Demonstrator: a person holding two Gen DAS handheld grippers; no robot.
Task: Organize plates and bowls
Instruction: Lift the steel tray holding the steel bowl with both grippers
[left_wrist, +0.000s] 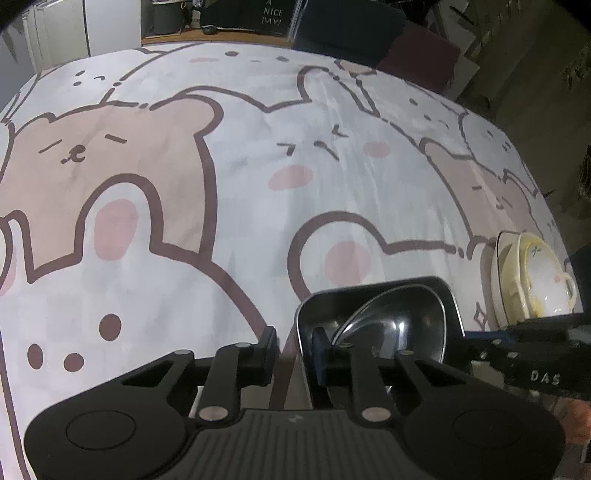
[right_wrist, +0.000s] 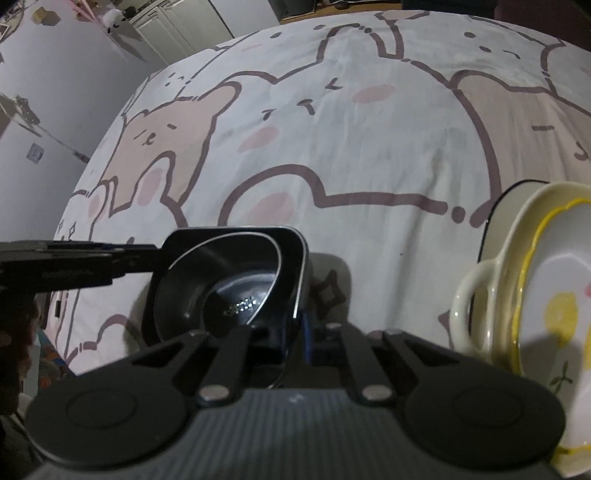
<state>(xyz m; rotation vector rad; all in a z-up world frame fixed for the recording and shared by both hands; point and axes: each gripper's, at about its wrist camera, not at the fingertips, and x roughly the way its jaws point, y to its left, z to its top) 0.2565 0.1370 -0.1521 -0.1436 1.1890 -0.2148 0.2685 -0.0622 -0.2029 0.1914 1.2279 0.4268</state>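
Observation:
A black square metal dish (left_wrist: 376, 317) holds a round steel bowl (left_wrist: 399, 328) and rests on the bear-print cloth. It also shows in the right wrist view (right_wrist: 229, 291). My left gripper (left_wrist: 295, 347) straddles the dish's left wall, one finger inside and one outside, closed on it. My right gripper (right_wrist: 291, 339) is closed on the dish's right wall. To the right stands a stack of cream and white ceramic dishes (left_wrist: 532, 277), with a yellow-rimmed white bowl (right_wrist: 554, 295) on top.
The bear-print cloth (left_wrist: 221, 184) covers the table. Dark chairs (left_wrist: 351, 29) stand beyond the far edge. White cabinets (right_wrist: 177, 26) and a wall are at the left.

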